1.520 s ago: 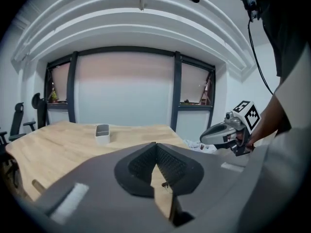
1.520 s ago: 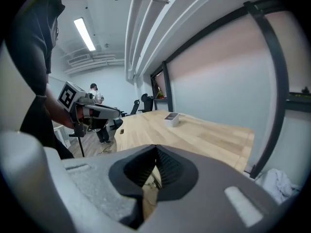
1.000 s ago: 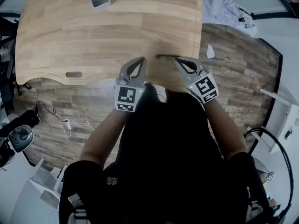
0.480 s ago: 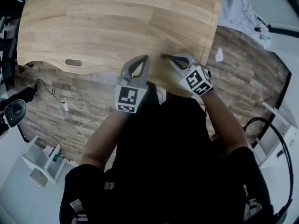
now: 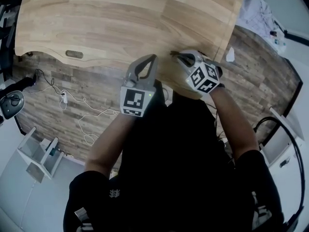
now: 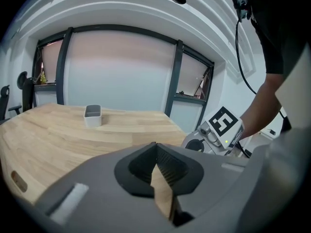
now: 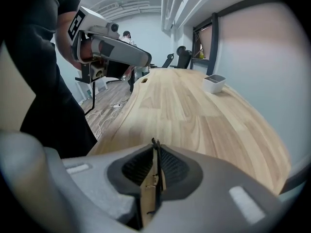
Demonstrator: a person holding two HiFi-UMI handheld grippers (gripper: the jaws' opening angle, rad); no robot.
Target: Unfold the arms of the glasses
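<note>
So compared to a second back, the right hand-held gripper (image 5: 177, 55) has dropped to the near edge of the desk (image 5: 120, 23) and rolled over a fair bit. Its marker cube (image 5: 203, 79) now shows two faces instead of one. The head camera has tipped too, so the little white container (image 6: 92, 116) at the far edge has slid out of the head view and only shows in the two gripper views. The left hand-held gripper (image 5: 154, 57) has barely budged, hanging over the near edge just left of the right one. On the right one the jaws are opening, only a sliver apart so far. A thin dark arm of the glasses (image 7: 155, 174) stands between the pads with a bit of wood showing beside it, so it doesn't look squeezed. The glasses are right at the near edge, close to the near right corner, and I can't tell if they're lying flat on the wood. On the left one the jaws are closed tip to tip with nothing in them.
</note>
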